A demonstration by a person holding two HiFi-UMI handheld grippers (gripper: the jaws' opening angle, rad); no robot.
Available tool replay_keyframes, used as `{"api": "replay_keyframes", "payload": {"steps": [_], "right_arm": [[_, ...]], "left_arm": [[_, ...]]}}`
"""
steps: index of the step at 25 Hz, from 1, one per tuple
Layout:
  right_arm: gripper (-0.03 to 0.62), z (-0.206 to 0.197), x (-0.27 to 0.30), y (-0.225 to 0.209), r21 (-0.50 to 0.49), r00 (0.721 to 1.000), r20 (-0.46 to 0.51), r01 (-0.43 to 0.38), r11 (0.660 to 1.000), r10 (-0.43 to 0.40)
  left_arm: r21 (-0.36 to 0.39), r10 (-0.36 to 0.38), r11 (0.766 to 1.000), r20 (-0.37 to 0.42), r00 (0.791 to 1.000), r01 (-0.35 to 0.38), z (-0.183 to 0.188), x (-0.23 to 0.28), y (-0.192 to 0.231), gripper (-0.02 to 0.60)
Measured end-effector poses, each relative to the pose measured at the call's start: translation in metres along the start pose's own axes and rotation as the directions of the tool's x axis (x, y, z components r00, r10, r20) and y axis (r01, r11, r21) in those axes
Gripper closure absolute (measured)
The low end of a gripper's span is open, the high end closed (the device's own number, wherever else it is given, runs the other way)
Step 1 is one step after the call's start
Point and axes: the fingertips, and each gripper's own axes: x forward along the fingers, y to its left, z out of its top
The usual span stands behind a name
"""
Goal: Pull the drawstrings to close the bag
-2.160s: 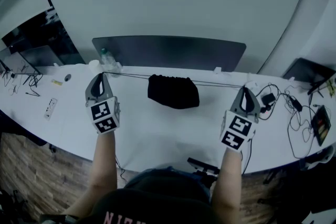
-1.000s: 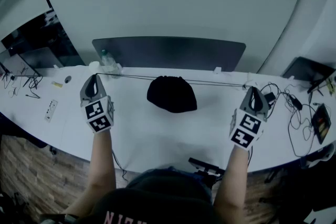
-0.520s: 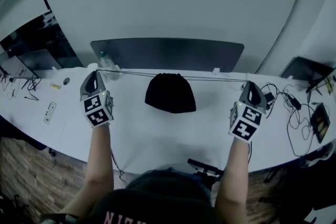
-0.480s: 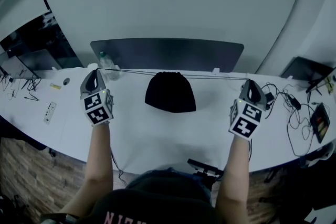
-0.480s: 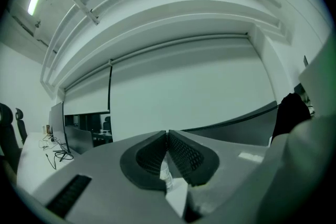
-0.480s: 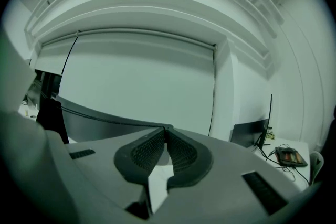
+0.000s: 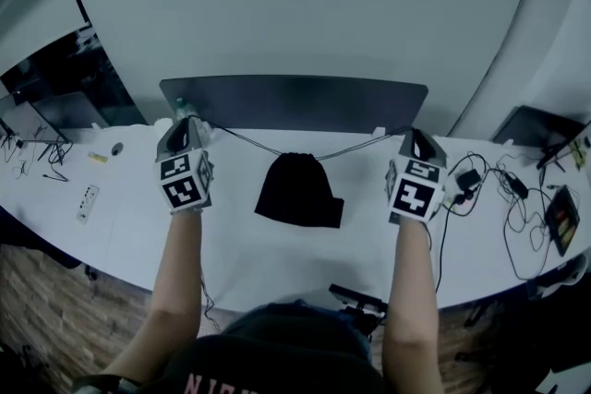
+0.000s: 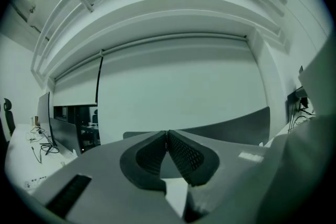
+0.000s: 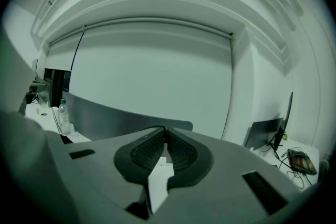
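Note:
A black drawstring bag (image 7: 299, 190) lies on the white table (image 7: 277, 249), its mouth gathered to a narrow top at the far side. Two thin drawstrings run from that top, the left drawstring (image 7: 245, 141) up to my left gripper (image 7: 191, 118), the right drawstring (image 7: 358, 146) up to my right gripper (image 7: 413, 133). Both strings slope in a shallow V. In the left gripper view the left gripper (image 8: 167, 134) has its tips together; the right gripper (image 9: 165, 128) in the right gripper view likewise. The strings themselves are hidden in both gripper views.
A dark partition panel (image 7: 295, 101) stands along the table's far edge. A water bottle (image 7: 181, 107) peeks out behind the left gripper. Cables and small devices (image 7: 503, 189) lie at the right, a white strip (image 7: 87, 203) at the left. Monitors (image 7: 55, 101) stand far left.
Both grippers have moved inward toward the bag. The drawstrings, stretched in a nearly straight line before, now slope down to the bag's mouth. The bag looks narrower at its top.

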Motion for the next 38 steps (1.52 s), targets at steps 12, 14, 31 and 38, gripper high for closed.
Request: {"api": "replay_keyframes", "payload": {"steps": [12, 14, 31, 38], "right_arm": [[0.583, -0.007, -0.023, 0.066, -0.001, 0.984, 0.059, -0.171, 0.985, 0.171], [0.583, -0.001, -0.032, 0.075, -0.016, 0.975, 0.098, -0.198, 0.98, 0.199], [0.583, 0.042, -0.071, 0.104, -0.079, 0.908, 0.293, -0.289, 0.954, 0.299], [0.583, 0.048, -0.075, 0.098, -0.081, 0.902, 0.321, -0.278, 0.957, 0.289]], "left_arm": [[-0.048, -0.109, 0.993, 0.035, 0.993, 0.111, -0.009, -0.022, -0.041, 0.565], [-0.05, -0.127, 0.99, 0.064, 0.99, 0.13, -0.002, -0.029, -0.047, 0.565], [0.073, -0.269, 0.963, 0.251, 0.93, 0.259, 0.056, -0.066, -0.095, 0.565], [0.079, -0.267, 0.964, 0.263, 0.927, 0.256, 0.062, -0.071, -0.093, 0.565]]}}
